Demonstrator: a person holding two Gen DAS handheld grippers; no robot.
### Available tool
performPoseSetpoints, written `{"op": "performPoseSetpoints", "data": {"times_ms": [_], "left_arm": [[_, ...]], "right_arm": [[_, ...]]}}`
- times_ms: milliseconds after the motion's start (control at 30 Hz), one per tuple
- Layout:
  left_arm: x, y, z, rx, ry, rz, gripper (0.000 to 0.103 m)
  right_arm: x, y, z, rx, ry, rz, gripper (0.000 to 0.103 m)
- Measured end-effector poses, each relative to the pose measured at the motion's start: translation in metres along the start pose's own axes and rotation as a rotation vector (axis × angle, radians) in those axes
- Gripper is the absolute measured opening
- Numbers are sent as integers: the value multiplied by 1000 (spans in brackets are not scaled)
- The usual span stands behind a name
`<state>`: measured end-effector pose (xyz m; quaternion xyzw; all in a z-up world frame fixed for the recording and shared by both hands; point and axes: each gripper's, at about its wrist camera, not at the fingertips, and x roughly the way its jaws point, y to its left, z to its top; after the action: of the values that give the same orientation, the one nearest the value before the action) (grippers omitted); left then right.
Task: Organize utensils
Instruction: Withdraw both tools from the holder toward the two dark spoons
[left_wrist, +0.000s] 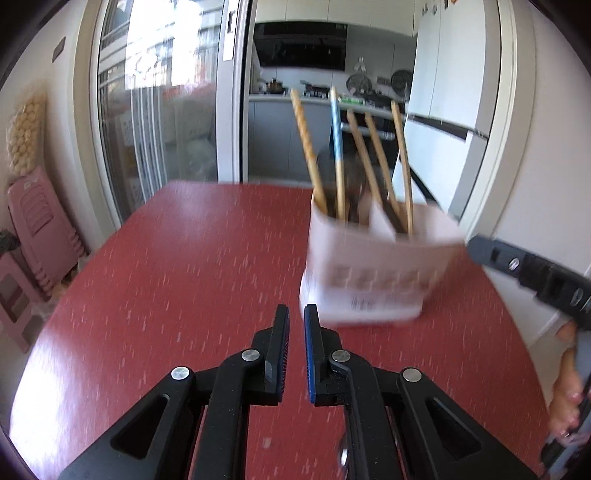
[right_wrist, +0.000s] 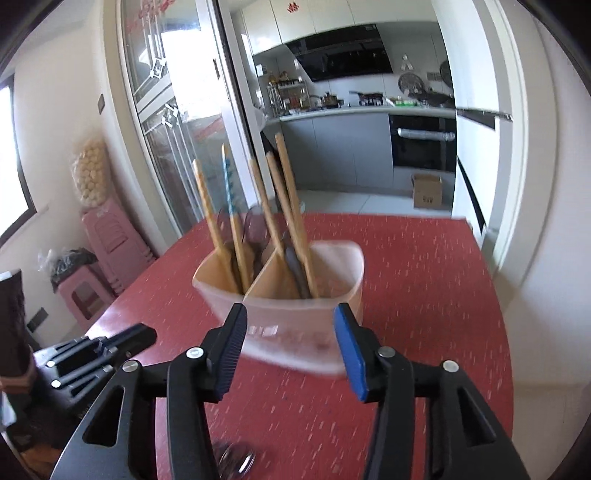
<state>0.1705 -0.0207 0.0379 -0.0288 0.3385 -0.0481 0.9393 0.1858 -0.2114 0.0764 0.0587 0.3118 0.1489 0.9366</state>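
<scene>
A pale plastic utensil holder with two compartments stands on the red table. Several wooden-handled utensils and one blue-handled one stand upright in it. My left gripper is nearly shut and empty, just left of the holder's base. In the right wrist view the holder is right in front of my right gripper, which is open, one finger at each side of the near wall, apart from it. The right gripper also shows at the right edge of the left wrist view.
The red table's far edge faces a kitchen doorway. Pink stools stand by the wall on the left. A small metal object lies blurred on the table under the right gripper. The left gripper sits at the left.
</scene>
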Motion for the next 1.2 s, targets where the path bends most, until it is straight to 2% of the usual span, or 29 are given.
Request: {"op": "performPoseSetpoints", "data": {"times_ms": [133, 233, 367, 767, 1167, 1200], "left_arm": [[-2, 9, -36, -47, 78, -5, 37], [-2, 13, -59, -66, 127, 1, 37], [-6, 17, -79, -65, 164, 12, 37], [-11, 16, -105, -43, 212, 13, 37], [-16, 18, -111, -60, 221, 3, 38], [-17, 20, -111, -65, 221, 1, 42]], "right_arm": [[-4, -2, -27, 56, 80, 11, 58], [-2, -4, -48, 88, 142, -13, 58], [-1, -11, -73, 145, 209, -30, 58], [-7, -8, -121, 208, 316, -63, 58], [-4, 2, -131, 229, 345, -59, 58], [-4, 3, -132, 230, 348, -60, 58]]}}
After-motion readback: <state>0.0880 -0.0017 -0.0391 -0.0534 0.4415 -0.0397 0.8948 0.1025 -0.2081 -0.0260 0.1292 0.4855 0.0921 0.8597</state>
